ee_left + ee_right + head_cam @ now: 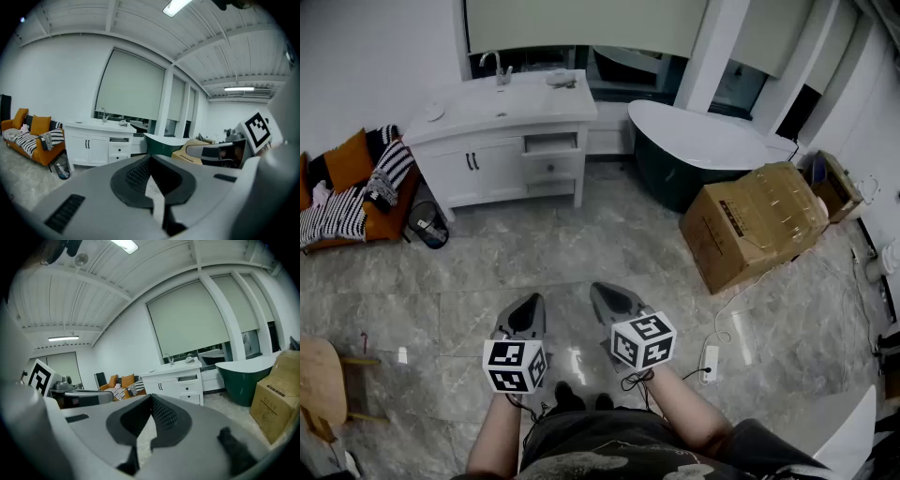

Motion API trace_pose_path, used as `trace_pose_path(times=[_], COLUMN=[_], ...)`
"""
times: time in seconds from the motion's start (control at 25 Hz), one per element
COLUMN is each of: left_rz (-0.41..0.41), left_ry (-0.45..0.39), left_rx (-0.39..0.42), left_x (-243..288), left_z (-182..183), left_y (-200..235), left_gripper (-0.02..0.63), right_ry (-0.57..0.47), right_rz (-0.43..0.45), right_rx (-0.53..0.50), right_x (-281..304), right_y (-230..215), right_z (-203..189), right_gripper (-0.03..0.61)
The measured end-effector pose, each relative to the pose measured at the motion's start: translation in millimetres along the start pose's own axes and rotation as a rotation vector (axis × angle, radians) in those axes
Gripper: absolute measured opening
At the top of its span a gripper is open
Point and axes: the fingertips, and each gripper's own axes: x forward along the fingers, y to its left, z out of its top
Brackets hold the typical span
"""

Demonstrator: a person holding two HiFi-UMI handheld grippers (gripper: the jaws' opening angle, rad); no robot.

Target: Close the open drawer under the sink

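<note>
Head view, open drawer [551,142] well apart from right hand-held gripper [606,294]

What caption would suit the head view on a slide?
Left gripper and right gripper, both shut and empty, face a white vanity whose top drawer stands open.

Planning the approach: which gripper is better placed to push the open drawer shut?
Left, marginally: left gripper sits more in line with the drawer than right gripper; both shut, empty, far off.
</note>
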Motion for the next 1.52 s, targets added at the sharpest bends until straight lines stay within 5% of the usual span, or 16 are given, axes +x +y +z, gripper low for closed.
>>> trace_pose_path(times=[0.68, 0.84, 1.52], left_rz=[0.035, 0.048, 0.003], left_ry=[0.020, 0.029, 0.079], left_rx=[0.024, 0.045, 0.014], left_x=[2.1, 5.9, 72.8], left_z=[1.6, -0.6, -0.4], left_y=[18.9, 44.5, 110.3], left_gripper=[0.014, 0.014, 0.015], right_ry=[-0.038, -0.101, -0.015], right_rz=[0.033, -0.015, -0.122], right_rx=[0.033, 0.110, 0.118], right_x=[17.7, 31.2, 106.2], right_y=[4.7, -8.8, -63.6], right_z=[4.9, 13.6, 2.5], right_gripper=[0.025, 0.026, 0.028])
